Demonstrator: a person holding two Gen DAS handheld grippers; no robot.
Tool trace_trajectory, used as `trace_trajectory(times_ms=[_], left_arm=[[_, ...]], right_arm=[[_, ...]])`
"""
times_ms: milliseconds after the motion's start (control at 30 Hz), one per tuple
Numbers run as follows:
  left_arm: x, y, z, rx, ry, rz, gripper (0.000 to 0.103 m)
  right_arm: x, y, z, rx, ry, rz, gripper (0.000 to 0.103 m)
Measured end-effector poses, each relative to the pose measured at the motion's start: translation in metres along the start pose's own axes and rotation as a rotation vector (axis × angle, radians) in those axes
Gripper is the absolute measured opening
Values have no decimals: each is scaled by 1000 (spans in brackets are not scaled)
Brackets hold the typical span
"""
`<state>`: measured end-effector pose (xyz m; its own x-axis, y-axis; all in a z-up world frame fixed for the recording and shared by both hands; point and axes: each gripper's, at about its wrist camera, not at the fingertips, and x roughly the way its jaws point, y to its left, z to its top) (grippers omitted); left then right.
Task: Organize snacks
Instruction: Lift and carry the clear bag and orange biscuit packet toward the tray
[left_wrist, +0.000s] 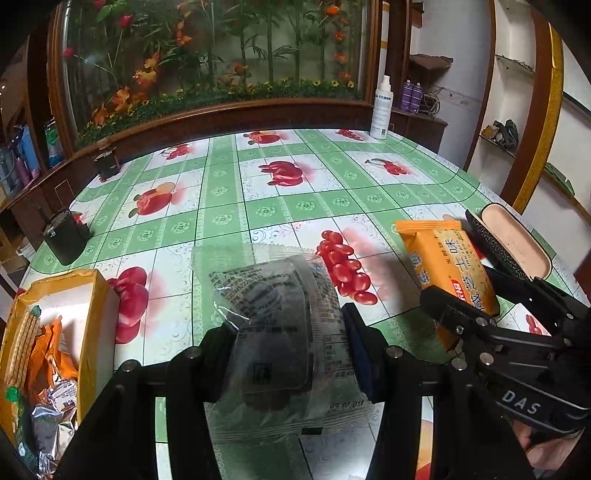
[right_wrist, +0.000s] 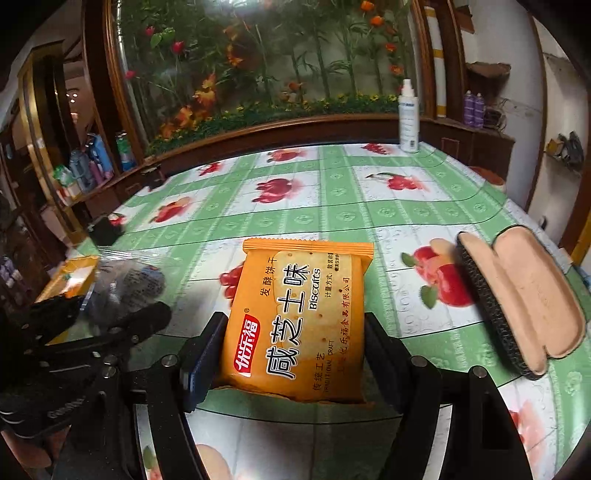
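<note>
From the left wrist, a yellow box (left_wrist: 92, 317) of snacks is sitting at eight o'clock; the left gripper (left_wrist: 286, 354) is pinching a clear packet (left_wrist: 273, 317) above the table (left_wrist: 295, 206). Only the right wrist is showing the right gripper (right_wrist: 291, 354) clamping an orange biscuit pack (right_wrist: 299, 325), with an open glasses case (right_wrist: 524, 299) lying at three o'clock.
</note>
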<state>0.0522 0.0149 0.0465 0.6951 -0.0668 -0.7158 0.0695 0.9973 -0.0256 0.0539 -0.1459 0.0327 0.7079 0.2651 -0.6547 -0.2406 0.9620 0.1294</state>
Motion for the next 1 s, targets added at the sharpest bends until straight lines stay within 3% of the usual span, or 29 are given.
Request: trace_trajectory(times_ms=[500, 1000], left_arm=[[2, 3, -1, -14, 0, 3, 52], [2, 3, -1, -19, -3, 7, 52]], right_arm=[[-7, 13, -2, -91, -29, -138, 76], [-9, 15, -3, -101, -36, -142, 76]])
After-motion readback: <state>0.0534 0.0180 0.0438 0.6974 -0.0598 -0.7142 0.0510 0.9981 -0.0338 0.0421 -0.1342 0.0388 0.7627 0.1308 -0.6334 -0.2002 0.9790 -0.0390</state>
